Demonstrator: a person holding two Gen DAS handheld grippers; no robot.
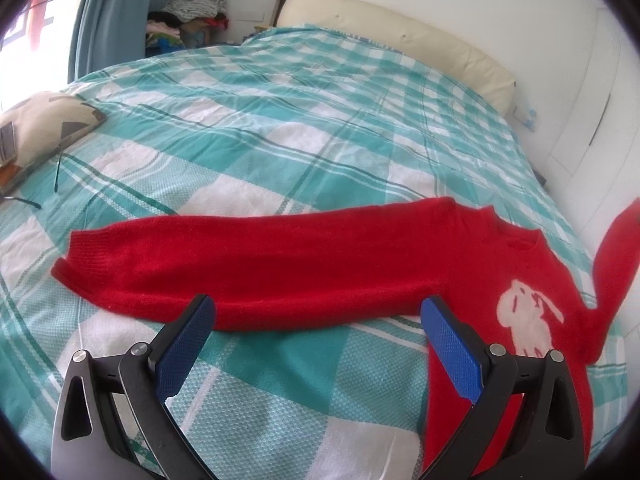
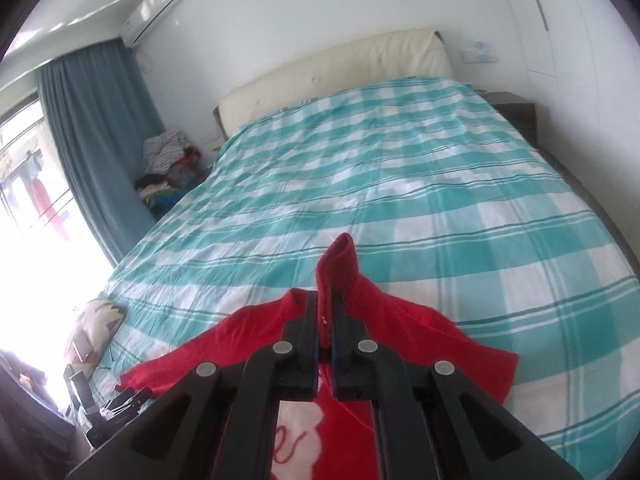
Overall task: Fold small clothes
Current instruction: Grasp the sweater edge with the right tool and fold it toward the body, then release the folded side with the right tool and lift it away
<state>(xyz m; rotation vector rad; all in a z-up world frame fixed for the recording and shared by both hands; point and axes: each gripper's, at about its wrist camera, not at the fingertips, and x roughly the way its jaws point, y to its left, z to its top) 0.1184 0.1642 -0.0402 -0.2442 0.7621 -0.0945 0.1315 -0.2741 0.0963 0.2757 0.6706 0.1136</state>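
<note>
Sweater: you have a red sweater (image 1: 304,264) lying front up on the bed (image 1: 280,128), its white figure (image 1: 528,320) facing up, body near the foot of the bed
Done so far: as far as I can judge, almost nothing is folded; the body lies flat and open
Left sleeve: stretched straight out across the checked cover, cuff (image 1: 76,256) flat and untouched
Right sleeve: lifted off the bed, its cuff (image 2: 338,260) sticking up past the claw tips
Left to do: by my reading, both sleeves have to come in over the chest, then the body must be doubled
Left claw: your left claw (image 1: 316,308) is wide open and holds nothing; one blue pad (image 1: 188,340) sits just short of the sleeve's near edge, the other over the body by the armpit
Left pose: low over the bed, pointing across the sleeve toward the headboard (image 1: 400,40)
Right claw: your right claw (image 2: 325,308) is pinched closed on the right sleeve just below the cuff
Right pose: raised above the sweater, aimed up the bed, cloth draping down on both sides of the jaws
</note>
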